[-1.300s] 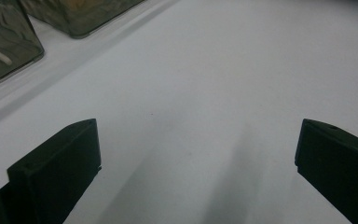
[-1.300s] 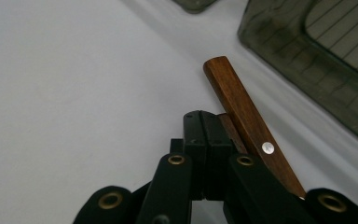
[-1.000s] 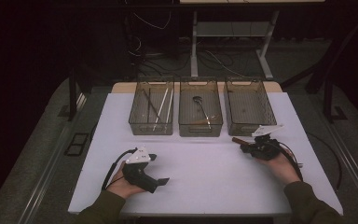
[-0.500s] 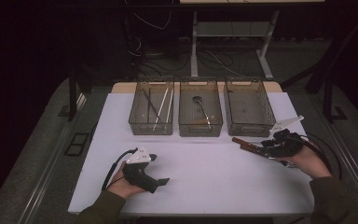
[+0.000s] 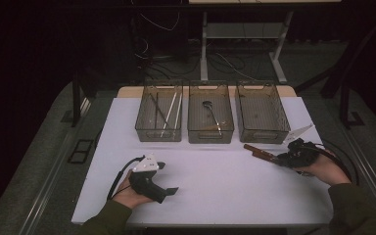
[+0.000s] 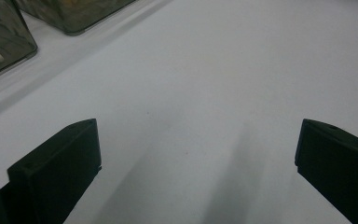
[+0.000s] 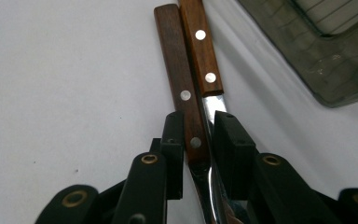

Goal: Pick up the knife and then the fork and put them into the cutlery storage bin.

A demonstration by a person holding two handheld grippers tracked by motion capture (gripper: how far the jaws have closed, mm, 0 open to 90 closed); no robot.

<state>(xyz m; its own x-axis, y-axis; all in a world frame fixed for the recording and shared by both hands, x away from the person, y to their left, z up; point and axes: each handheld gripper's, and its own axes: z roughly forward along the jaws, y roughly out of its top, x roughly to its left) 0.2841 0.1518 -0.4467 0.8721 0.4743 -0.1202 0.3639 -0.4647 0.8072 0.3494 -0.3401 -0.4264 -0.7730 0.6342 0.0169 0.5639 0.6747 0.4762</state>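
Observation:
Two wood-handled cutlery pieces point(image 5: 259, 152) lie side by side on the white table in front of the right bin, handles pointing left. In the right gripper view they point(image 7: 186, 70) run up between my jaws, which press one riveted handle and the other piece's steel blade. My right gripper point(image 5: 280, 159) point(image 7: 199, 126) has just been closing on them and holds them low over the table. My left gripper point(image 5: 169, 177) rests at the front left, jaws wide apart over bare table point(image 6: 198, 130), with nothing between them.
Three clear bins stand in a row at the back: the left bin point(image 5: 159, 133) holds thin sticks, the middle bin point(image 5: 210, 137) a ladle, the right bin point(image 5: 263, 137) point(image 7: 317, 60) looks bare inside. Cables trail from both grippers.
My right hand has drawn back to the right along the cutlery, so more of the handles shows in front of the jaws. The left hand has kept still.

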